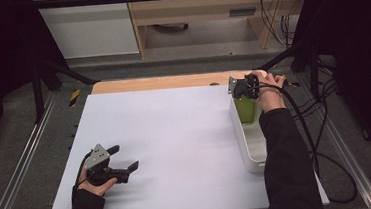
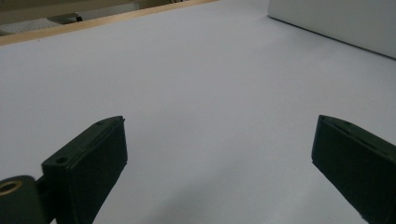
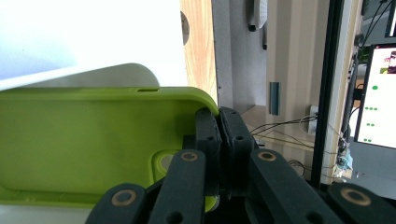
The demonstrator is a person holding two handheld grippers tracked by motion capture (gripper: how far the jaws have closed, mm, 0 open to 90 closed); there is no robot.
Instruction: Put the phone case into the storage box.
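The right gripper has its jaws pinched tight on the rim of a green tray, which stands on edge inside the white bin at about three o'clock on the desk. In the right gripper view the green tray is clamped near one rounded corner, with the bin's white wall just behind it.

The chief risk, as a judgement, is the thin hold. Only a narrow strip of rim sits between the jaws, close to a corner, so the tray could pivot about that point or slip free if the hand tilts or jerks. A second risk is the bin itself: the tray sits close to its far wall, and a sideways pull could drag the tray against that wall and shift or tip the light bin toward the desk's right edge. The trailing cable running along the right forearm could also snag on the bin's corner.

The right arm reaches forward along the desk's right side, sleeve over the bin, hand at about one o'clock with the gripper pointing down into the bin.

The left gripper rests low at about seven o'clock, jaws spread wide and holding nothing, aimed across the bare desk surface toward the bin.
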